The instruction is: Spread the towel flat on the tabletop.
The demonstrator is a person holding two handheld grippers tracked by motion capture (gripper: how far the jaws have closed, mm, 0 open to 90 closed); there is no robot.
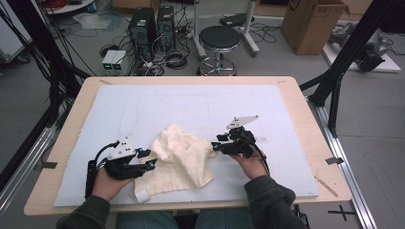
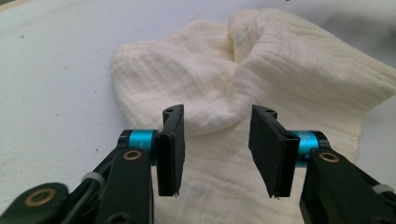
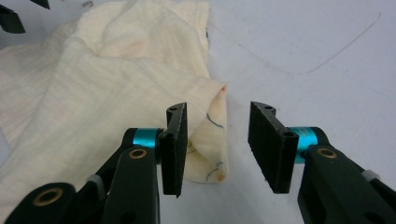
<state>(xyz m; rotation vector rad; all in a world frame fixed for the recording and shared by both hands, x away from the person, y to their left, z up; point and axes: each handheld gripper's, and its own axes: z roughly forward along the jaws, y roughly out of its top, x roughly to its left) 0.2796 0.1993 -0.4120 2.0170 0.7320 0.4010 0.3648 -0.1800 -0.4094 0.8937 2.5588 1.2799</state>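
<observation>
A soft cream cloth (image 1: pixel 179 160) lies crumpled on the white mat (image 1: pixel 191 105) that covers the surface (image 1: pixel 305 119). It sits near the front edge, between the two tools. The left tool (image 1: pixel 145 160) is at the cloth's left side. Its two black jaws are wide apart and hold nothing, with the cloth (image 2: pixel 261 79) lying under and past them. The right tool (image 1: pixel 217 141) is at the cloth's right side. It is wide open too and grips nothing. A folded corner (image 3: pixel 212 135) of the cloth pokes in between its jaws. On the floor behind is a brown cardboard box (image 1: pixel 313 24); what is inside cannot be seen.
</observation>
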